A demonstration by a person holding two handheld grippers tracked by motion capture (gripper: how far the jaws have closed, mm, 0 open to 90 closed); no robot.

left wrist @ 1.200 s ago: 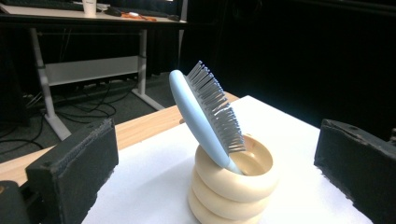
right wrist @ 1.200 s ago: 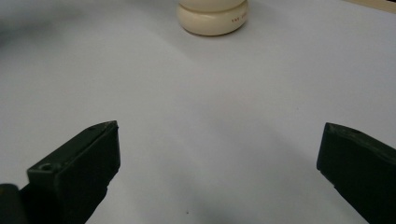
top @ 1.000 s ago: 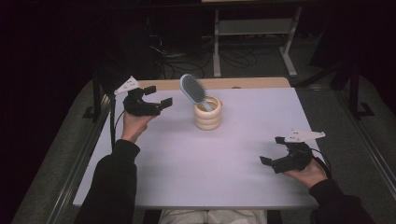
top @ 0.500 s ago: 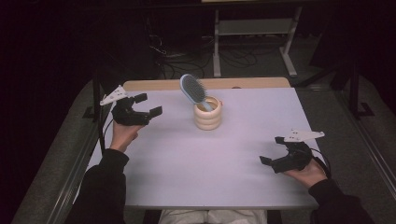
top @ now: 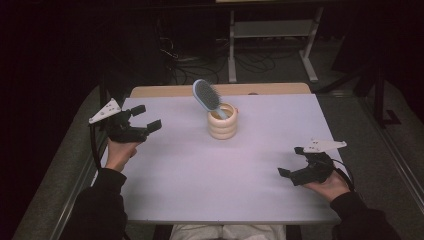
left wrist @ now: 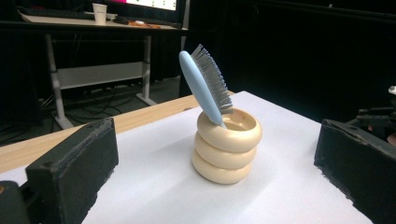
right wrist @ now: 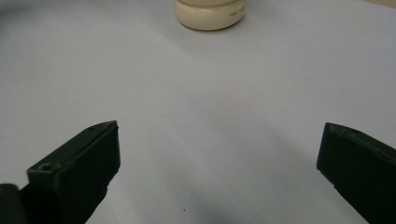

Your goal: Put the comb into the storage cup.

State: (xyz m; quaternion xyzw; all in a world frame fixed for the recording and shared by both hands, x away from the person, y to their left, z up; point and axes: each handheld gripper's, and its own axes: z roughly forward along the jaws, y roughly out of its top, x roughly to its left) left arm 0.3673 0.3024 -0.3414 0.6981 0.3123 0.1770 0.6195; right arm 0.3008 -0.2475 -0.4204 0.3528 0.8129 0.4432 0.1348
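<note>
1. A blue hairbrush (top: 206, 95) leans, handle down, in a cream ringed holder (top: 222, 121) mid-table.
2. Left gripper (top: 149, 118): jaws wide, empty, left of the holder.
3. Right gripper (top: 291, 161): jaws wide, empty, near the table's right edge.

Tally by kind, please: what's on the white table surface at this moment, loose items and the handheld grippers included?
Hairbrush, light blue, standing handle-down in the holder: 1
Holder, cream, stacked-ring shape: 1
Grippers, both open and holding nothing: 2, the left gripper and the right gripper
Total: 4
</note>
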